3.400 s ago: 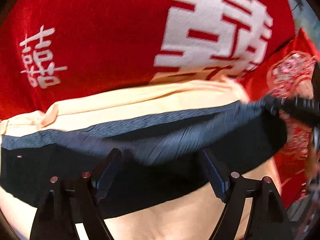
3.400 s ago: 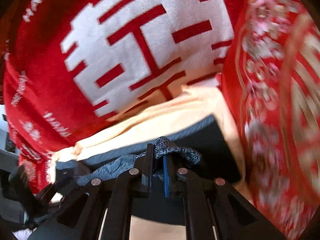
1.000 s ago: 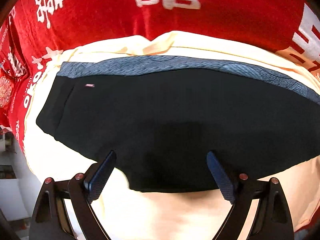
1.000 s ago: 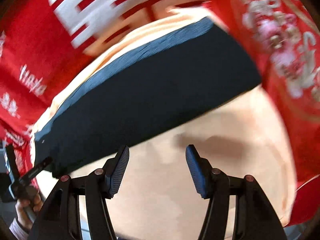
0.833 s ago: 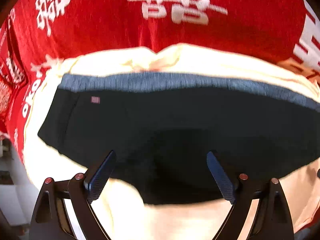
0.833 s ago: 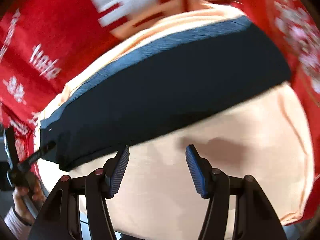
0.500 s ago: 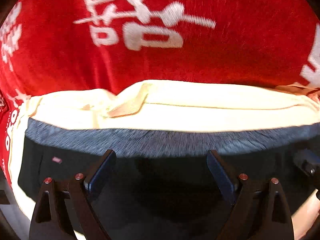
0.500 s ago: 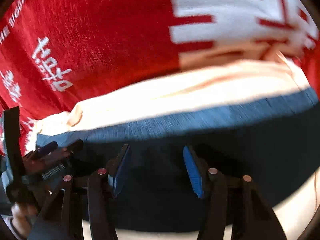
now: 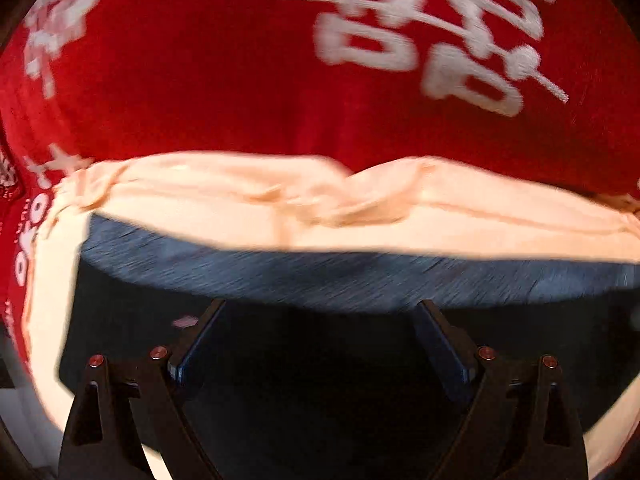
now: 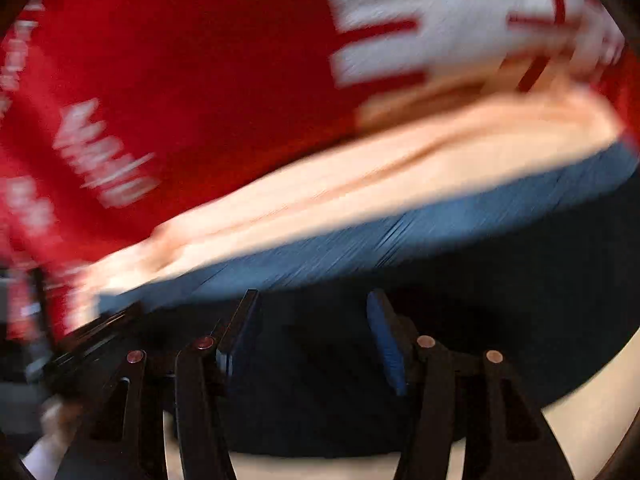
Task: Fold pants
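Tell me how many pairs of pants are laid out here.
1. The dark pants with a grey-blue waistband lie flat on the cream cloth, under both open grippers; the same pants fill the right wrist view. None other visible.

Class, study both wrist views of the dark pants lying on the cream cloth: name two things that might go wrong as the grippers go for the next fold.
1. The pants lie flat on a loose, wrinkled cream cloth. The open left gripper may pinch that cloth along with the grey-blue waistband.
2. The right gripper stands narrower than the left, so it might catch only one fabric layer and leave the fold uneven.
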`<action>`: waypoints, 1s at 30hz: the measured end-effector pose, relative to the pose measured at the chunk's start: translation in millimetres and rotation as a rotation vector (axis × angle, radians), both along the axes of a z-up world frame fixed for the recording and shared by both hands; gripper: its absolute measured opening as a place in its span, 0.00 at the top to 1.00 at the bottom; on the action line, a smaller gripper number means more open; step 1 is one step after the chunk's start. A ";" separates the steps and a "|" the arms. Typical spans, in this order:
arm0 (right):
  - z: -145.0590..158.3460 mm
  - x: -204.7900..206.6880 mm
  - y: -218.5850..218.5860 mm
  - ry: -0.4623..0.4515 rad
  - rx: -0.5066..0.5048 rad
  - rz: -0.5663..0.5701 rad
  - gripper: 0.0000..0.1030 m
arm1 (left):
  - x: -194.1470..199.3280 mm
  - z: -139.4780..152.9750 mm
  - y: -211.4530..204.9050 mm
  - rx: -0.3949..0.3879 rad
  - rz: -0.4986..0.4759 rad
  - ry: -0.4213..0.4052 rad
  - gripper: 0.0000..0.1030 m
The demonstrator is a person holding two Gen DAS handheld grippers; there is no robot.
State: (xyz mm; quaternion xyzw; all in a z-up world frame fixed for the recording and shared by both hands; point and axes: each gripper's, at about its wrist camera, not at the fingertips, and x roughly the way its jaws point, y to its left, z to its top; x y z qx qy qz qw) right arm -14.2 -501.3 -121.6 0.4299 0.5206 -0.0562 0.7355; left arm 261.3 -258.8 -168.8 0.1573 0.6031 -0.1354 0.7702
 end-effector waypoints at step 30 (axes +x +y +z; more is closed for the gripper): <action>-72.1 -20.3 117.2 0.011 0.368 -0.195 0.79 | -93.0 -8.0 56.6 -0.043 -0.079 0.086 0.10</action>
